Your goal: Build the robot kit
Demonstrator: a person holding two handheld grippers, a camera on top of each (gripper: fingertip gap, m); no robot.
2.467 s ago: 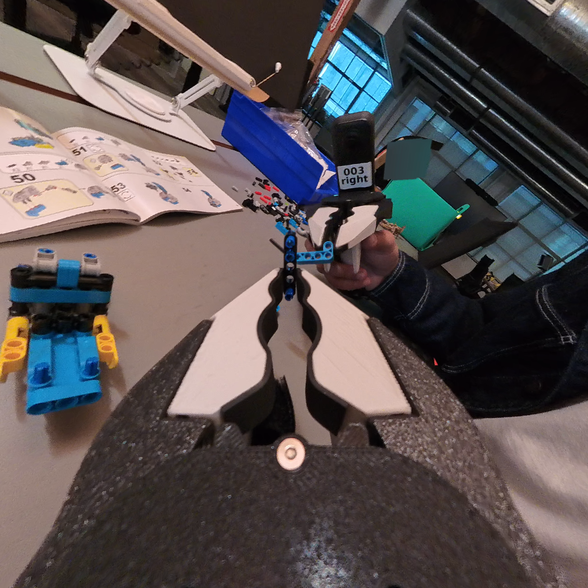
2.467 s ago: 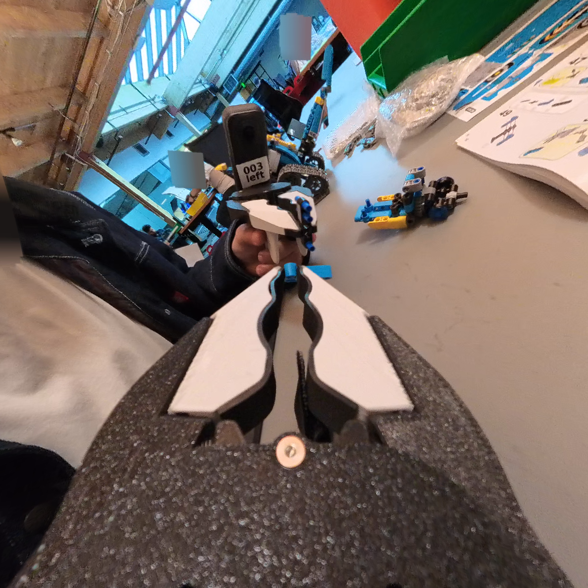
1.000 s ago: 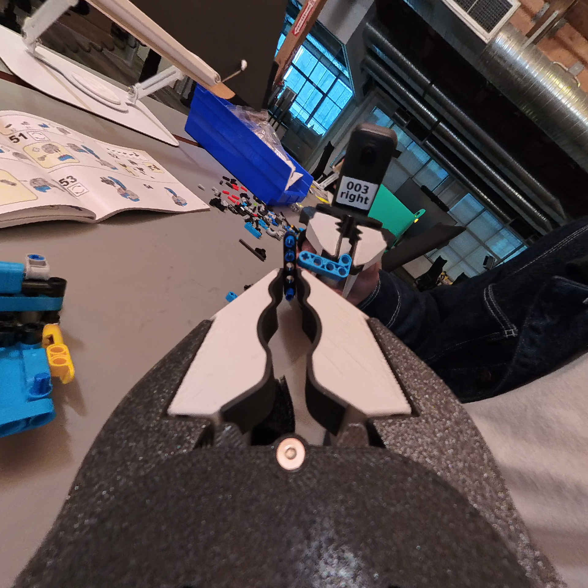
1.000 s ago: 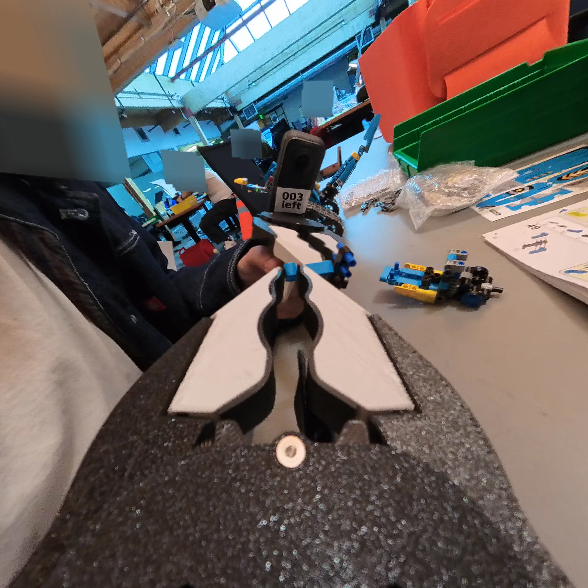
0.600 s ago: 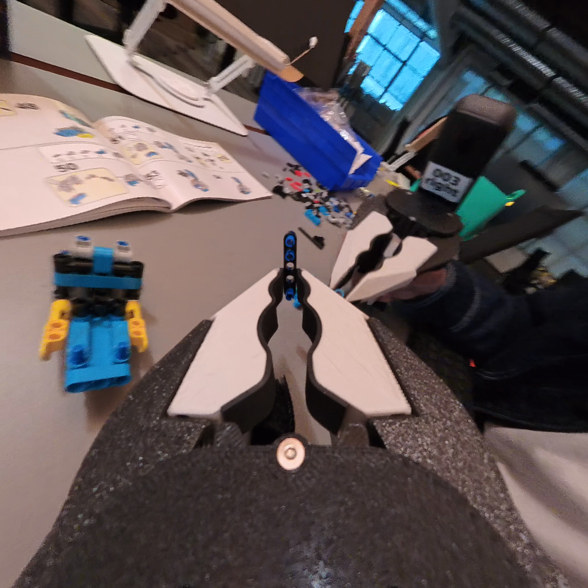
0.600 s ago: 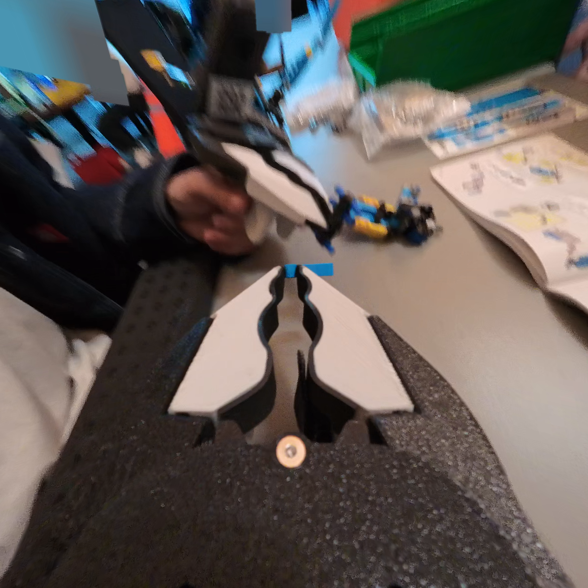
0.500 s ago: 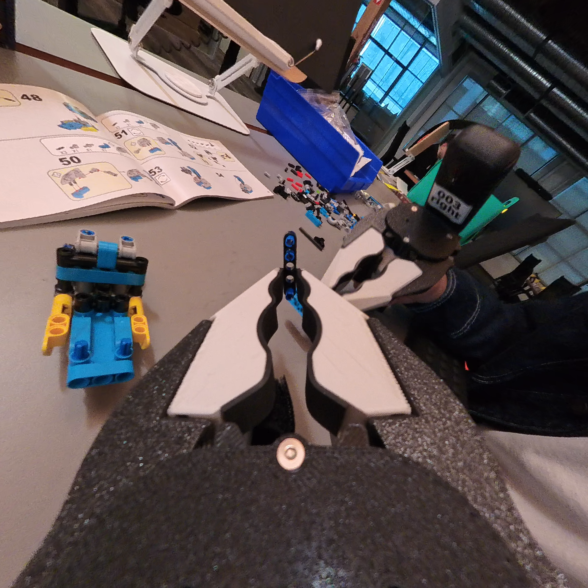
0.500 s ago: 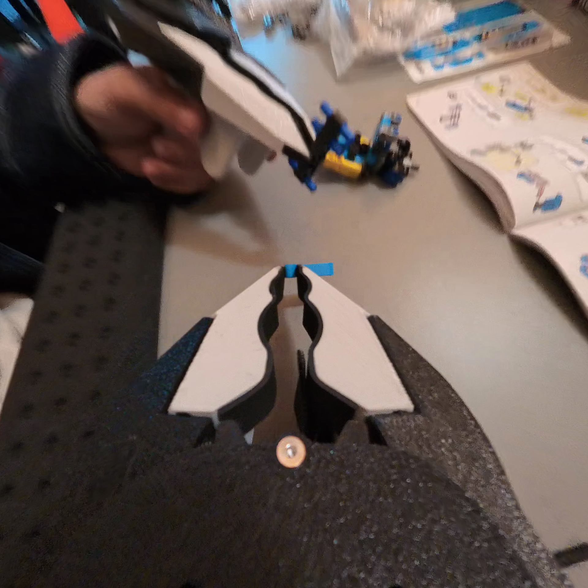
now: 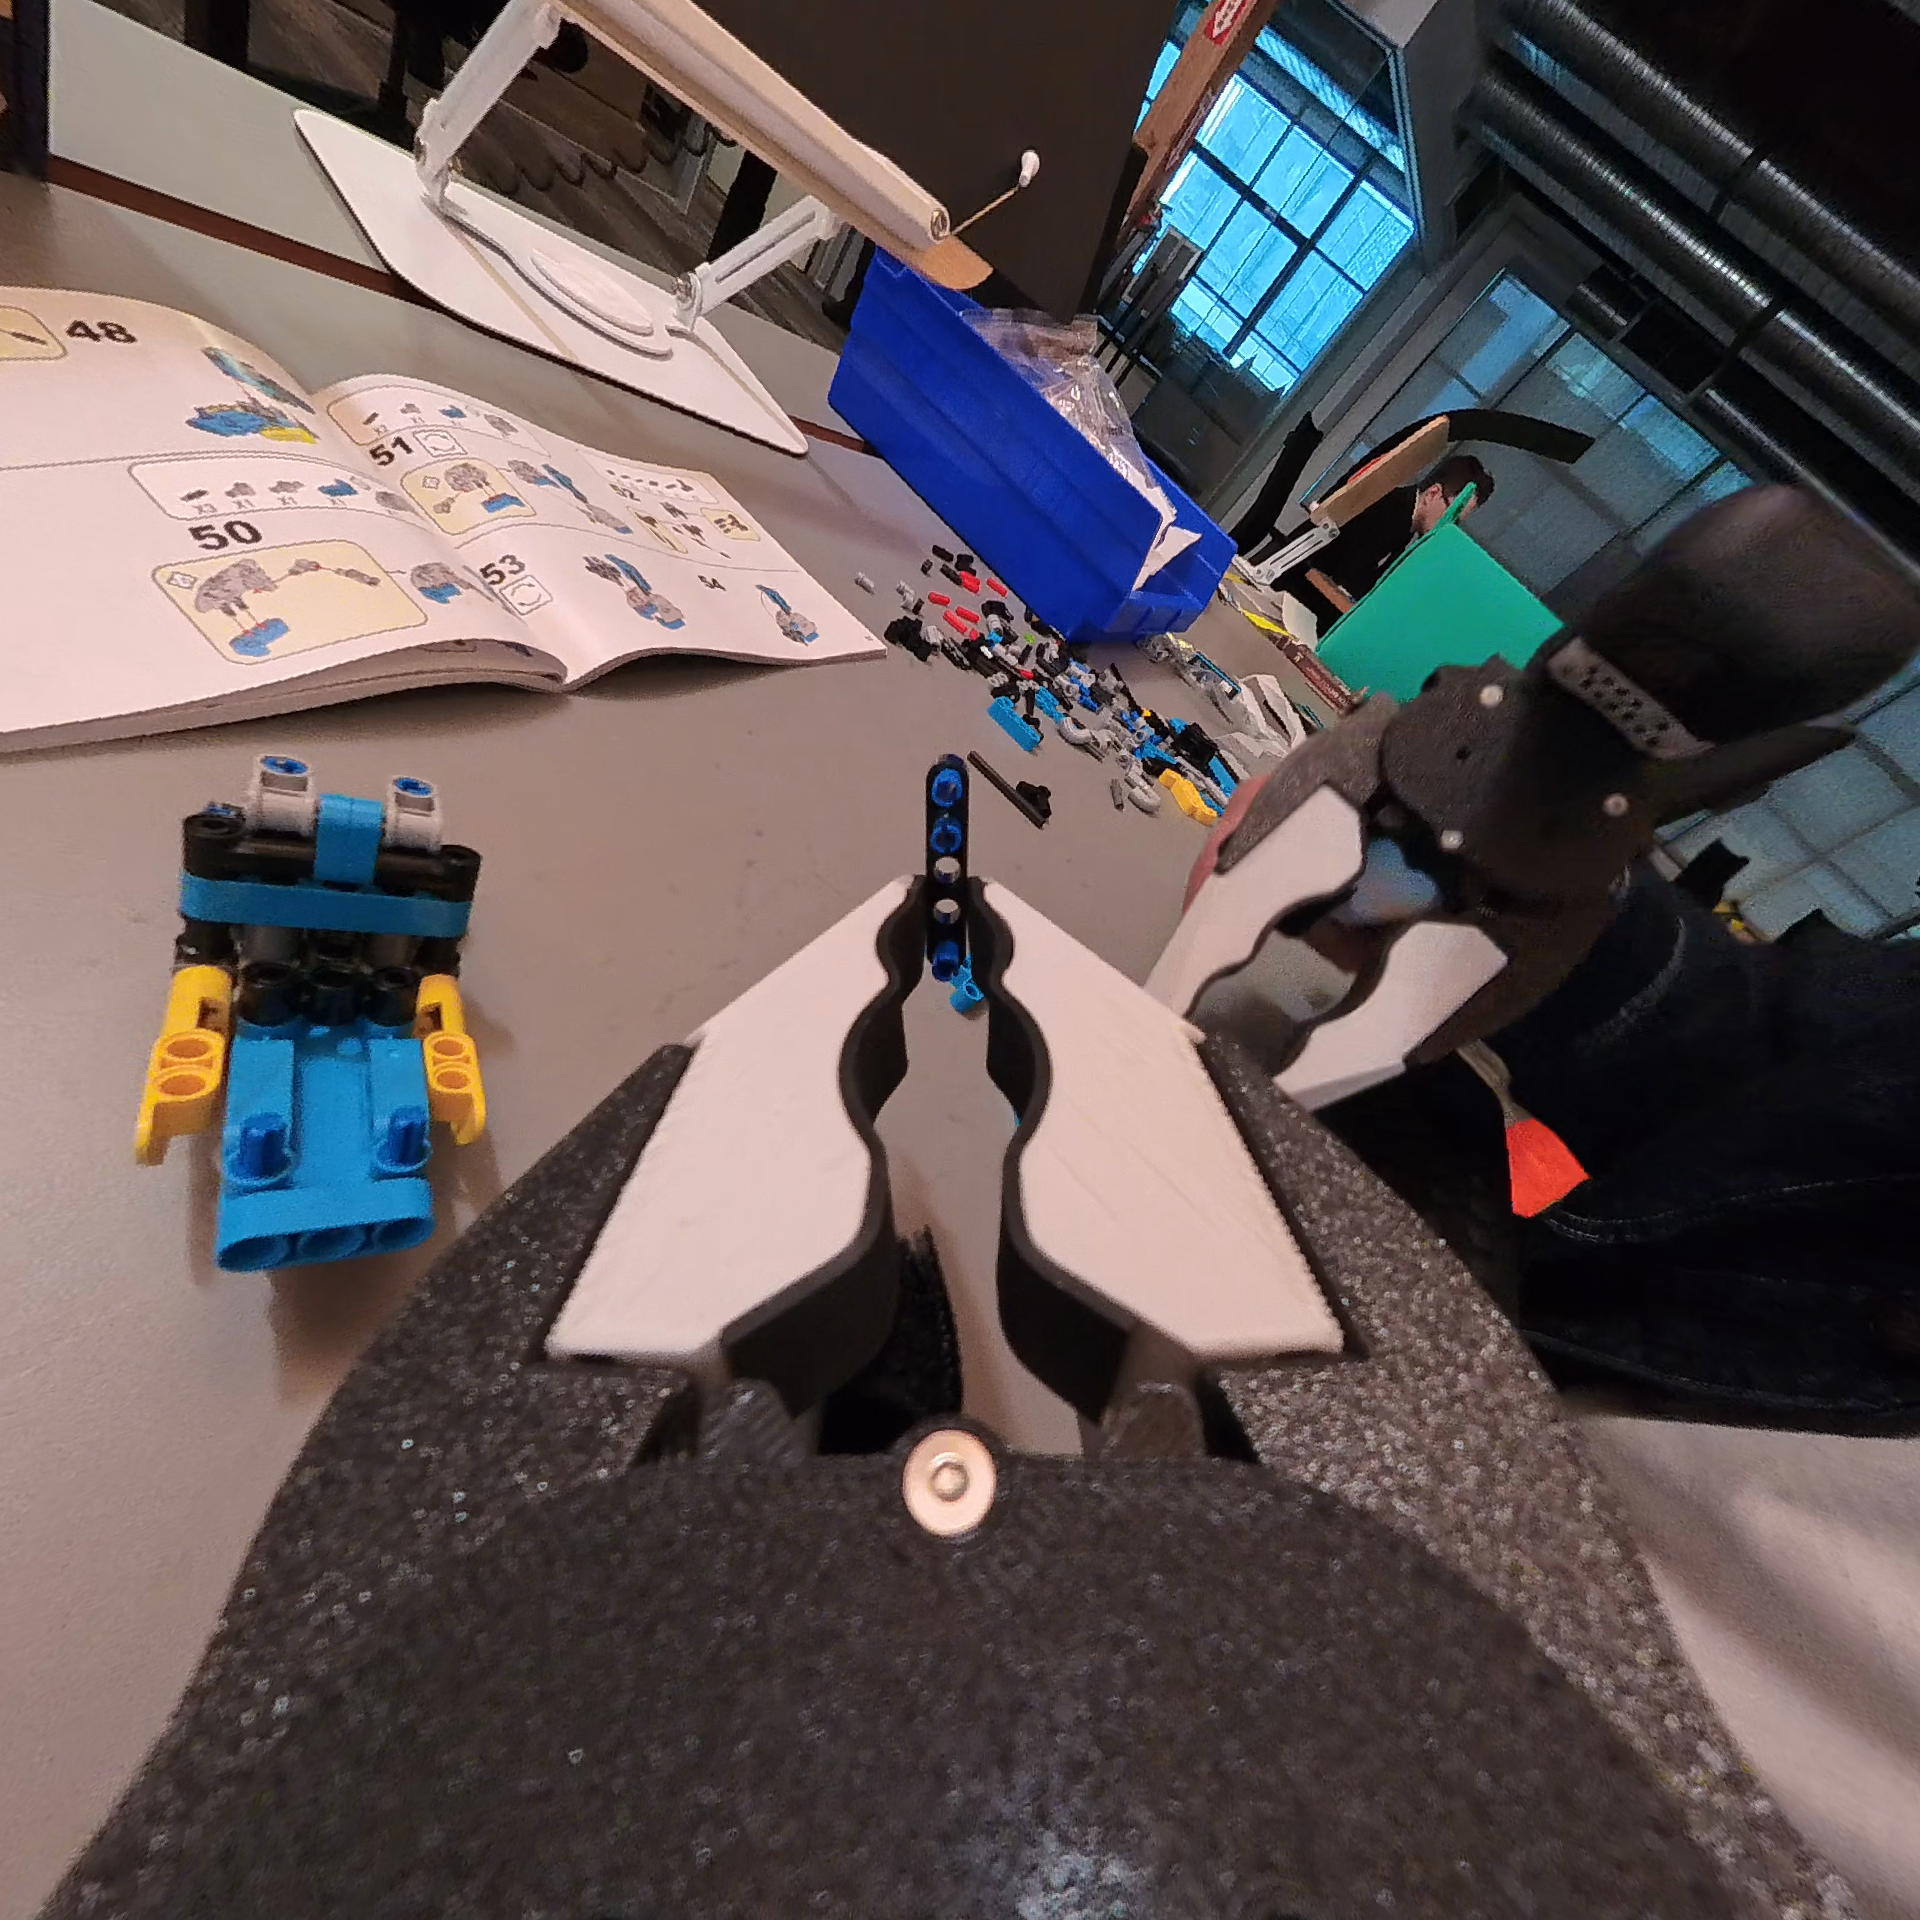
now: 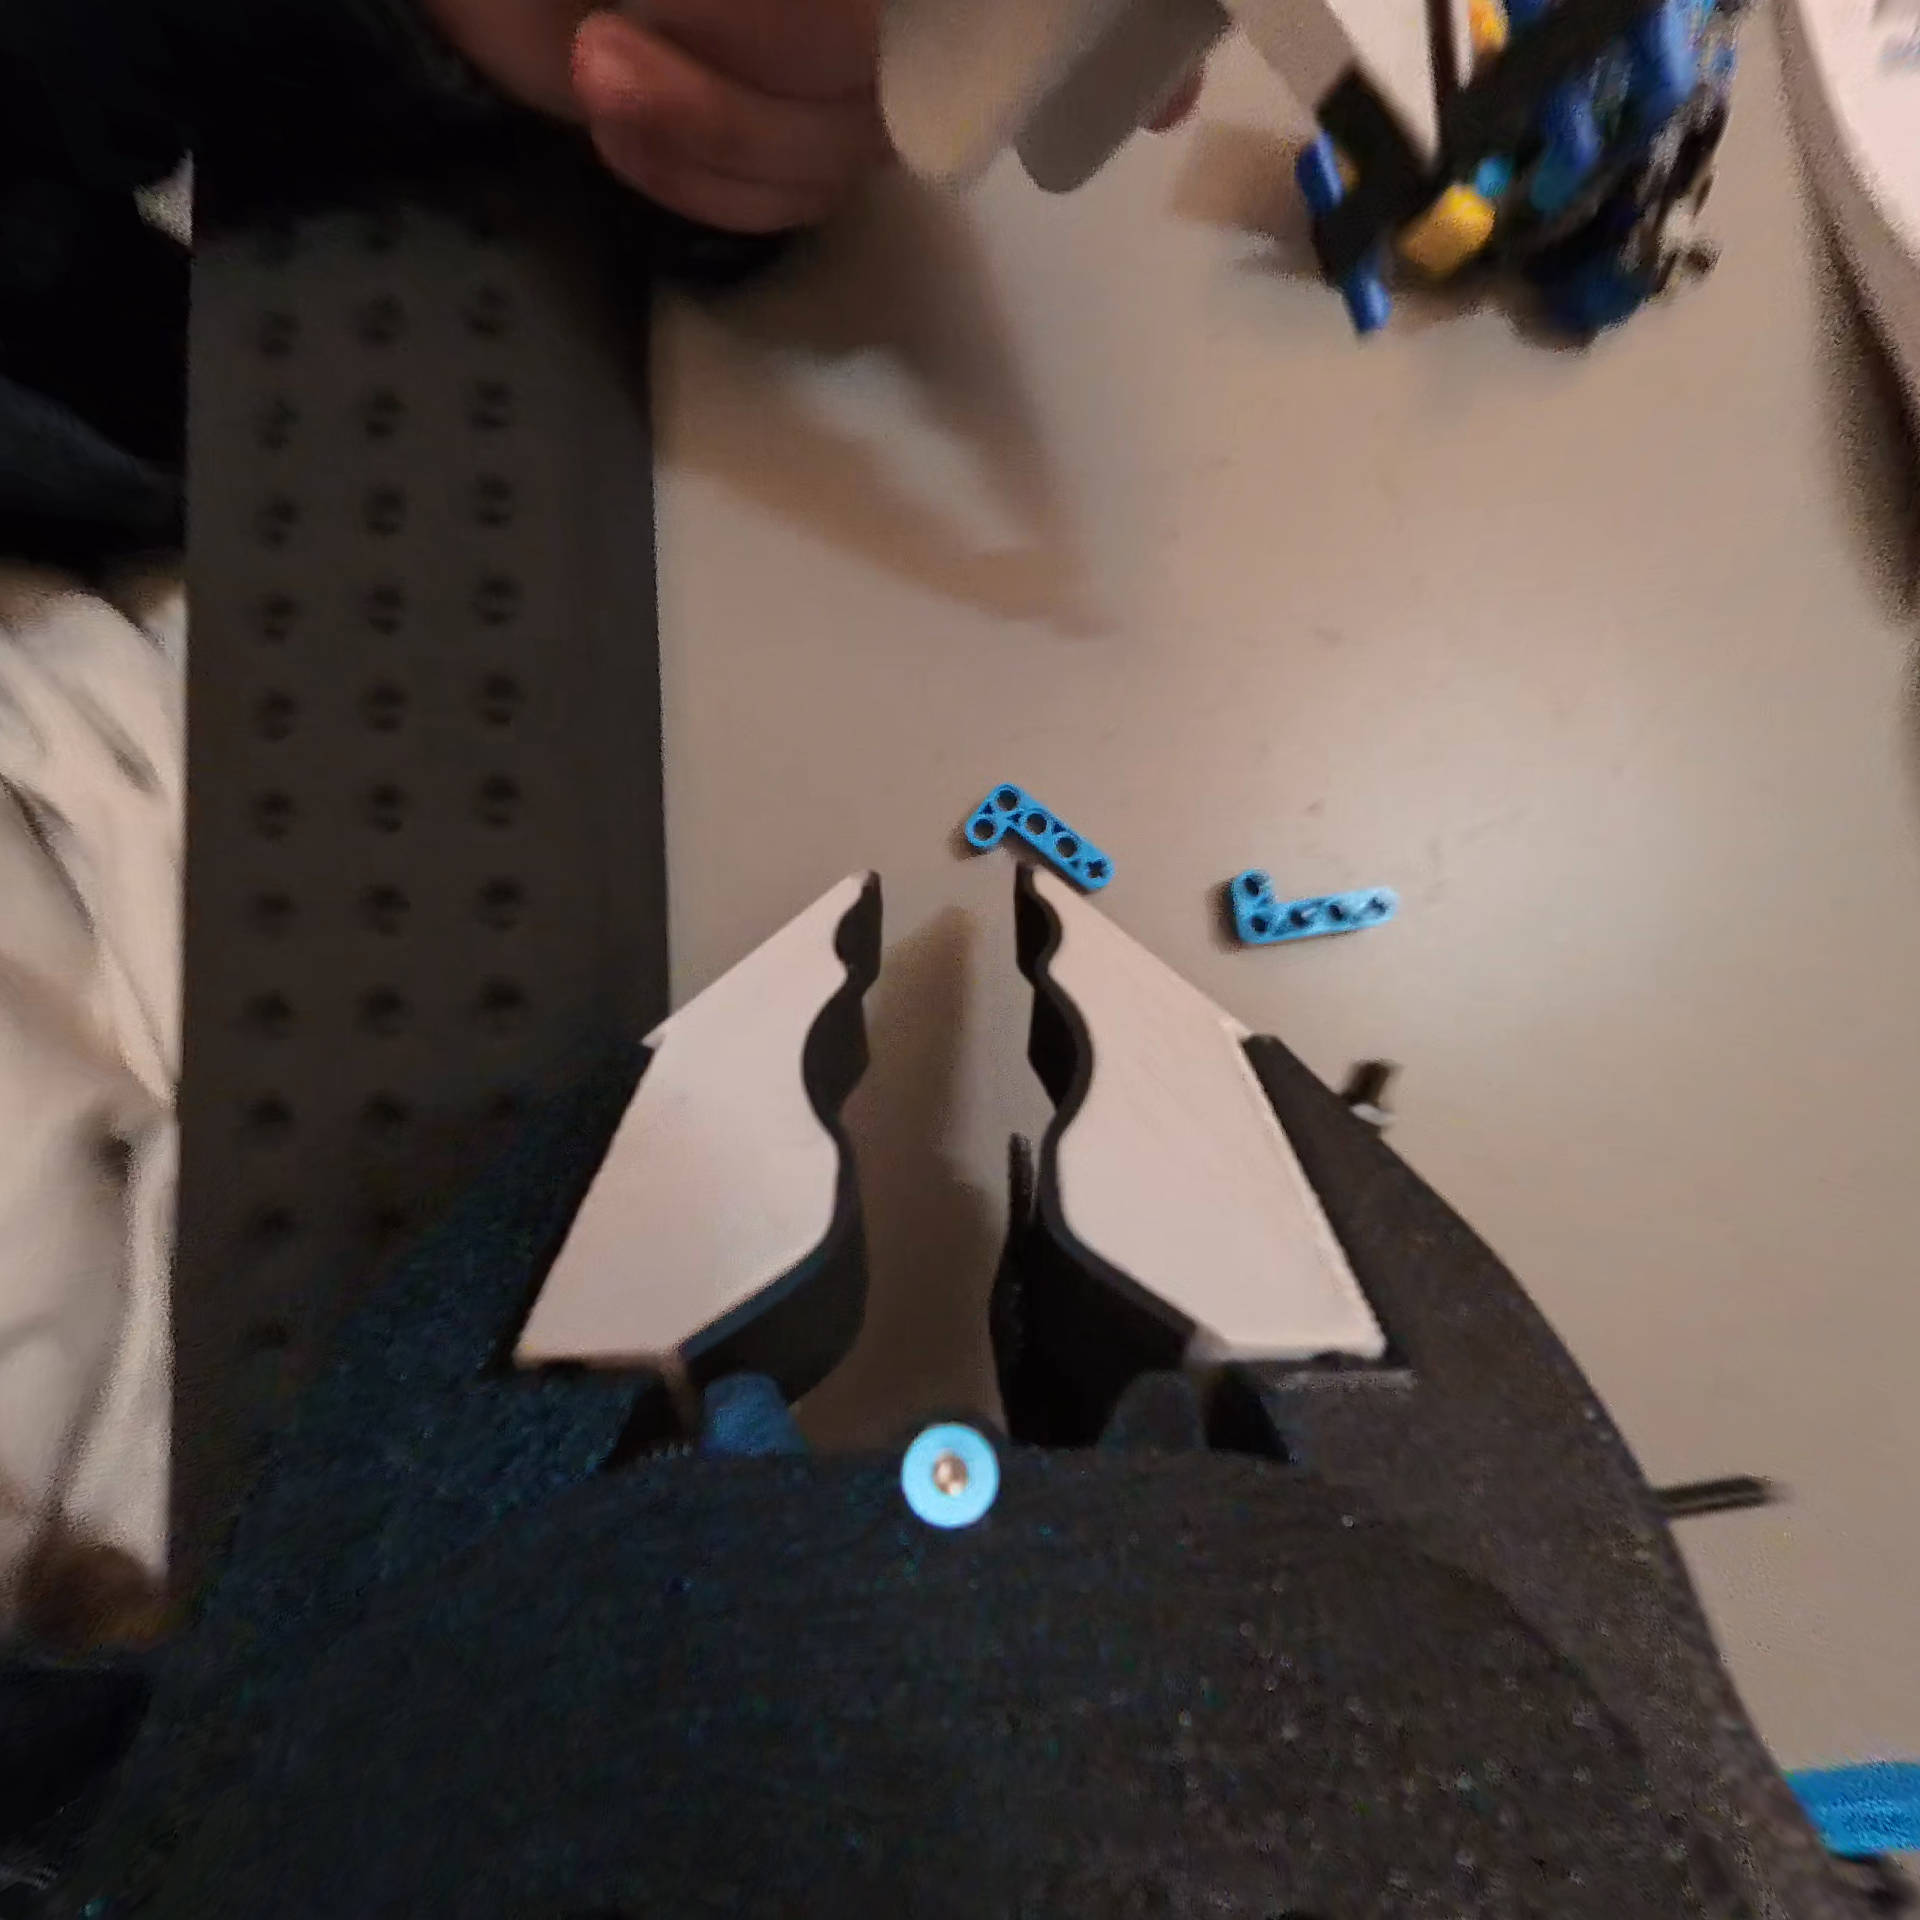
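Grey tabletop (image 9: pixel 665 831) under high industrial windows. Left gripper (image 9: pixel 948 904) clamped on a black beam with blue pins (image 9: pixel 945 862), held upright above the surface. At nine o'clock of it, flat on the table, a blue, black and yellow brick model (image 9: pixel 322 1018); at eleven o'clock an open instruction booklet (image 9: pixel 416 551); at one o'clock loose small parts (image 9: pixel 1049 675) in front of a blue bin (image 9: pixel 1018 468). Right gripper (image 10: pixel 948 894) parted by a narrow gap, gripping nothing, pointed down at the table. Just beyond its tips at twelve o'clock, one blue L-shaped beam (image 10: pixel 1039 836), apart from the fingers; a second blue L-shaped beam (image 10: pixel 1309 909) at two o'clock.

Likely risks: thin, flat L-pieces skidding sideways under a fingertip; a blurred right view hinting at speed, so a mistimed closing; a slender black beam twisting in a tip-only hold.
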